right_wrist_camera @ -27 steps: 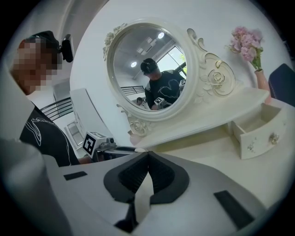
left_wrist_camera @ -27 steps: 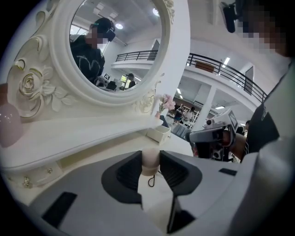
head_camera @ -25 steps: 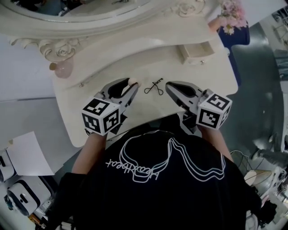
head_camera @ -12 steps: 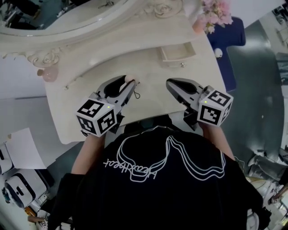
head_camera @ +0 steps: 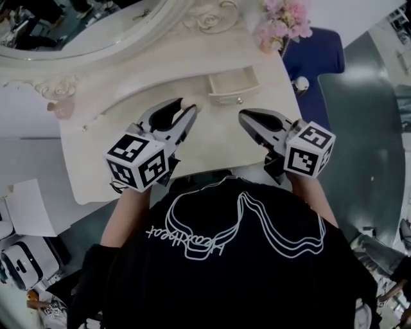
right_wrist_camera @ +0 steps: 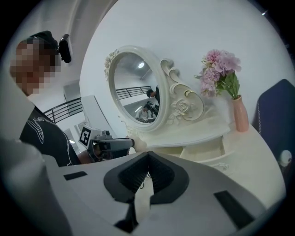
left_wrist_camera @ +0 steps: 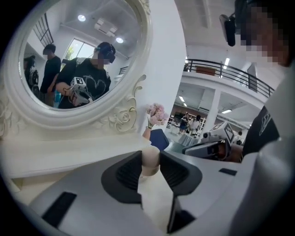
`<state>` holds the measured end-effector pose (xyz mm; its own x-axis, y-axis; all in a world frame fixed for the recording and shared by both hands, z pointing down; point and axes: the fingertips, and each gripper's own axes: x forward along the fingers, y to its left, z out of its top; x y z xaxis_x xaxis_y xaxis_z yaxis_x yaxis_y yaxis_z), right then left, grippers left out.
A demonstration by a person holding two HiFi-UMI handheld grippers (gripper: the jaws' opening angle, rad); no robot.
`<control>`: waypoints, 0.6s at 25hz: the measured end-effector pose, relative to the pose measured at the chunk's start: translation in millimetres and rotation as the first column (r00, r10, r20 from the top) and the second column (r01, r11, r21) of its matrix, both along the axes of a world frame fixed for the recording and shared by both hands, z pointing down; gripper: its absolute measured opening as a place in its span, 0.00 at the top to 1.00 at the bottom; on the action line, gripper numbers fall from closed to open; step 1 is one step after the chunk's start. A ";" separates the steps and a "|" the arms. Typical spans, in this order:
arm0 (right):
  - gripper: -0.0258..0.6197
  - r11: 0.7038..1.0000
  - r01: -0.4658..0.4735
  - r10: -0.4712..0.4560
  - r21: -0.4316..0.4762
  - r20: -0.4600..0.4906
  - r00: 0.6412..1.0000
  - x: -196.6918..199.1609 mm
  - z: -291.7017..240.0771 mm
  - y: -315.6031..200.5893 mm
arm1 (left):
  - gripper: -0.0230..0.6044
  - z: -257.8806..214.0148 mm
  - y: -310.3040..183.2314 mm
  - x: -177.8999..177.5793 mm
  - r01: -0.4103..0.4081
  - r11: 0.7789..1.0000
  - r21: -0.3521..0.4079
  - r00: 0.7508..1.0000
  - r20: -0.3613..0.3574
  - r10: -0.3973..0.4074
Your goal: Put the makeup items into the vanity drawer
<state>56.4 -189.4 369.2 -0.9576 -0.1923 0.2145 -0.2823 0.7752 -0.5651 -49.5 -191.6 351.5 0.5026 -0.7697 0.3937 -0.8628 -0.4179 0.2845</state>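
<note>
Left gripper (head_camera: 190, 109) (left_wrist_camera: 150, 160): clamped at half width on a small cream makeup piece (head_camera: 191, 102) (left_wrist_camera: 150, 161), right at the jaw tips, up off the table.
Cream makeup piece: rounded, smooth; lower part buried between the pads, so full shape hard to call.
Right gripper (head_camera: 243, 115) (right_wrist_camera: 147, 154): tips pinched together, nothing gripped, hovering over the vanity top (head_camera: 96, 167).
Gap under right tips: thin dark wire (right_wrist_camera: 146, 177) glimpsed on the table beyond, too small to name.
Drawer (head_camera: 225, 95) (right_wrist_camera: 203, 156): pulled open, just ahead of both grippers; the inside shown looks bare, back part under the shelf hidden.
Mirror (head_camera: 96, 26) (left_wrist_camera: 69, 60): cut off at the top of the head view.
Flowers (head_camera: 282, 19) (right_wrist_camera: 221, 69): pink, at the right end of the vanity, in a vase.
Near table edge: covered by the person's black shirt in the head view.
</note>
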 end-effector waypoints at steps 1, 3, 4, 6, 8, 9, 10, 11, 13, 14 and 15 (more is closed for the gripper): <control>0.96 1.000 0.000 0.000 0.003 0.003 1.000 5.5 -0.2 -3.1 | 0.77 -3.2 -4.6 8.3 -0.007 1.000 0.013 1.000 0.023 0.007; 0.96 1.000 -0.002 0.002 0.005 0.011 1.000 15.6 0.2 -7.6 | 0.77 -7.0 -13.4 25.3 -0.023 0.999 0.027 0.998 0.054 0.022; 0.96 1.000 -0.003 0.003 0.007 0.015 1.000 19.7 0.5 -9.2 | 0.77 -7.6 -17.7 33.1 -0.032 0.999 0.028 0.998 0.062 0.030; 0.96 1.000 -0.006 0.006 0.010 0.021 1.000 25.8 0.9 -12.5 | 0.77 -8.2 -26.4 45.7 -0.049 0.998 0.029 0.996 0.078 0.046; 0.96 1.000 -0.010 0.010 0.011 0.025 1.000 30.2 1.4 -16.0 | 0.76 -8.9 -35.4 54.5 -0.064 0.997 0.035 0.993 0.098 0.060; 0.96 1.000 -0.013 0.012 0.011 0.026 1.000 32.4 1.9 -17.8 | 0.76 -9.0 -40.0 58.1 -0.070 0.997 0.036 0.992 0.106 0.066; 0.96 1.000 -0.017 0.016 0.010 0.027 1.000 35.0 2.4 -19.9 | 0.76 -9.0 -44.6 61.5 -0.076 0.996 0.036 0.991 0.113 0.072; 0.96 1.000 -0.022 0.022 0.010 0.028 0.999 37.9 2.8 -22.2 | 0.76 -8.7 -49.2 64.8 -0.083 0.996 0.035 0.990 0.117 0.078; 0.96 0.999 -0.034 0.034 0.009 0.032 0.999 43.8 3.5 -27.1 | 0.76 -6.7 -58.4 70.7 -0.095 0.995 0.029 0.988 0.123 0.091; 0.96 0.999 -0.040 0.040 0.008 0.033 0.999 46.7 4.1 -29.4 | 0.76 -4.5 -62.6 73.2 -0.101 0.995 0.023 0.987 0.128 0.098; 0.96 0.999 -0.046 0.046 0.008 0.033 0.998 49.3 5.0 -31.5 | 0.76 -1.7 -66.5 75.1 -0.106 0.994 0.017 0.986 0.134 0.103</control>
<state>105.6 -221.0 374.2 -0.9542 -0.2382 0.1811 -0.2992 0.7667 -0.5681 25.6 -258.1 349.8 0.5256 -0.7257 0.4440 -0.8433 -0.5134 0.1591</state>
